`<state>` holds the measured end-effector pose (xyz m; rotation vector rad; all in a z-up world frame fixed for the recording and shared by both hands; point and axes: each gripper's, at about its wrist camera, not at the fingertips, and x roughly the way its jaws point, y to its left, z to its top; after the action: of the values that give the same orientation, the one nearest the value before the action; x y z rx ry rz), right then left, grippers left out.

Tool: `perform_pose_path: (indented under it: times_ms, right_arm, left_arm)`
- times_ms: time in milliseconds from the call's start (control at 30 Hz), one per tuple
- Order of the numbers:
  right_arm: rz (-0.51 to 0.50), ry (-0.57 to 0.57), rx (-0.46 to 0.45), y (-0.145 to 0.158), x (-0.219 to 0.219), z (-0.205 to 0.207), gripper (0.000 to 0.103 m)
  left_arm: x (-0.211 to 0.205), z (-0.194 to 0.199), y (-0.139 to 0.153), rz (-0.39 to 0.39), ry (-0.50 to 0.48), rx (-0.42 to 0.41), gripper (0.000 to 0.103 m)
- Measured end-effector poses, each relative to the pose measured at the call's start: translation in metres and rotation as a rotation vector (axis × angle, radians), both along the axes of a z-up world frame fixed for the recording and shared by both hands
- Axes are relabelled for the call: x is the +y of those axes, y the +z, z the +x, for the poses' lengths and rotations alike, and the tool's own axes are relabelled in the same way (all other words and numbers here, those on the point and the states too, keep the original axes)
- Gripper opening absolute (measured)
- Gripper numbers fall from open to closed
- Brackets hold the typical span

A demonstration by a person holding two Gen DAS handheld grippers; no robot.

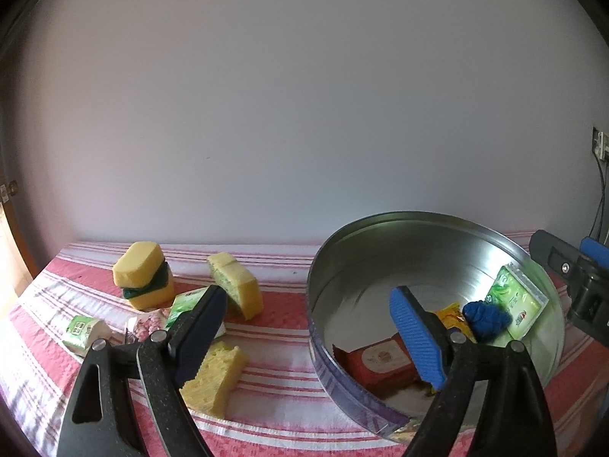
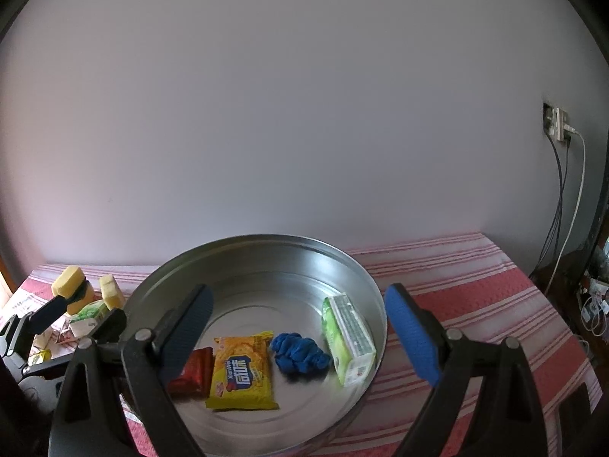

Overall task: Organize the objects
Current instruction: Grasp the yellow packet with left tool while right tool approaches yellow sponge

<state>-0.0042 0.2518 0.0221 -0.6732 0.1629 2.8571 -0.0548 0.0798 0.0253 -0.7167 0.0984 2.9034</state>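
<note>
**Sorting partly done: four items in the tin, a cluster left on the bench**

Far left on the striped cloth [image 1: 274,373] covering the bench: stacked yellow sponges with a green layer between [image 1: 144,278]. Near them, a small green-and-white packet [image 1: 82,331], a floral-printed packet [image 1: 146,323] and a green box [image 1: 186,302] partly hidden behind a claw finger. A second yellow sponge [image 1: 238,285] stands tilted just right of the stack; a third sponge piece [image 1: 213,377] lies nearer. None of these is in the tin; judged as the remaining work.

Left claw [image 1: 308,339]: spread wide, nothing between its fingers, straddling the tin's left wall.

Right half: round metal tin [image 2: 266,251]. Inside, left to right: red packet [image 2: 192,375], yellow snack bag [image 2: 241,373], crumpled blue cloth [image 2: 300,354], green tissue pack [image 2: 348,342] leaning against the right wall. These look placed.

Right claw [image 2: 297,335]: spread wide, empty, poised over the tin.

Estimate: under halfway, six or so loose items outstanding, all left of the tin.
</note>
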Motion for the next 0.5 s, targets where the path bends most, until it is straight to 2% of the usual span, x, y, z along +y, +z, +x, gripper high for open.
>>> perform_pose_path:
  times_ms: [500]
  right_arm:
    - [0.012, 0.012, 0.006, -0.007, -0.021, 0.004, 0.093]
  left_arm:
    - [-0.034, 0.014, -0.004, -0.047, 0.093, 0.027, 0.089]
